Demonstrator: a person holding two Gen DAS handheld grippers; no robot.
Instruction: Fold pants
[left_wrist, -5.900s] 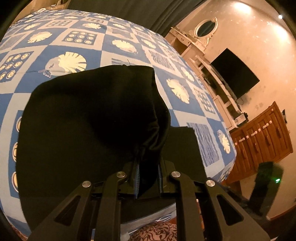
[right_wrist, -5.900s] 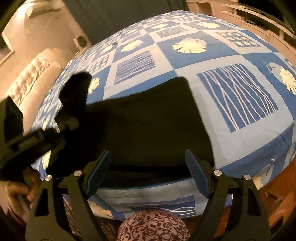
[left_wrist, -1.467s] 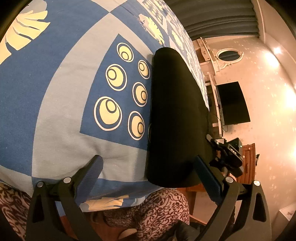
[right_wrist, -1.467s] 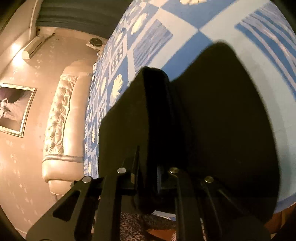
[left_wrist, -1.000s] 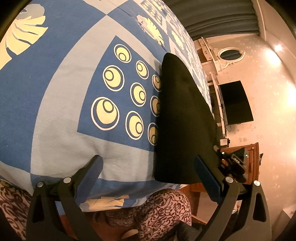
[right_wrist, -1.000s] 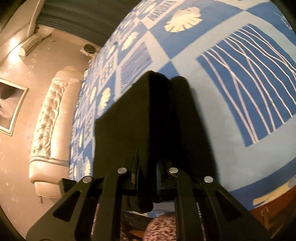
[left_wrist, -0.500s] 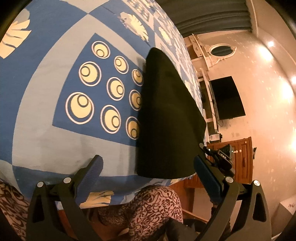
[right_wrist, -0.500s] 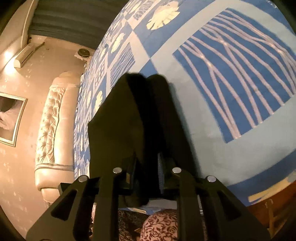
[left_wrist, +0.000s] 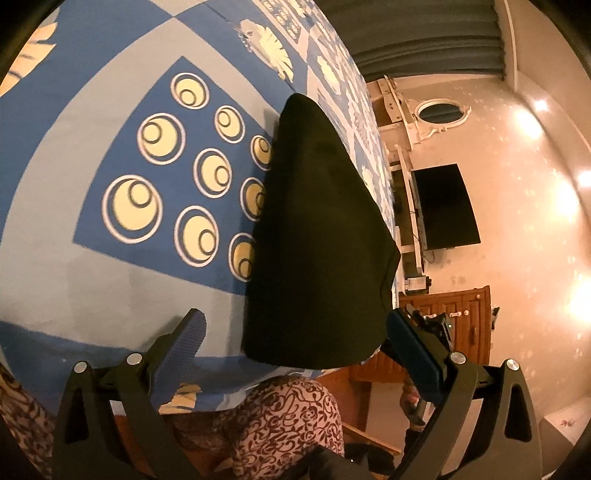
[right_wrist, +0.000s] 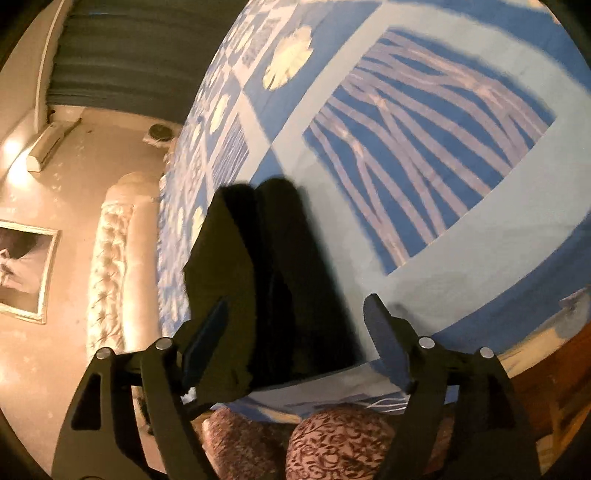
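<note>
Both claws are spread and empty: the folded black fabric pants (left_wrist: 317, 236) lie lengthwise ahead on the blue patterned bed (left_wrist: 122, 288), between the right claw (right_wrist: 295, 339) fingers, off-centre from the left claw (left_wrist: 295, 336).

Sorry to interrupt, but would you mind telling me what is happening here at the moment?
A person with a gripper in each hand is folding black pants on a blue patterned bedspread. The pants lie folded into a compact bundle near the bed's edge. Both the left gripper and the right gripper are open and grip nothing.
</note>
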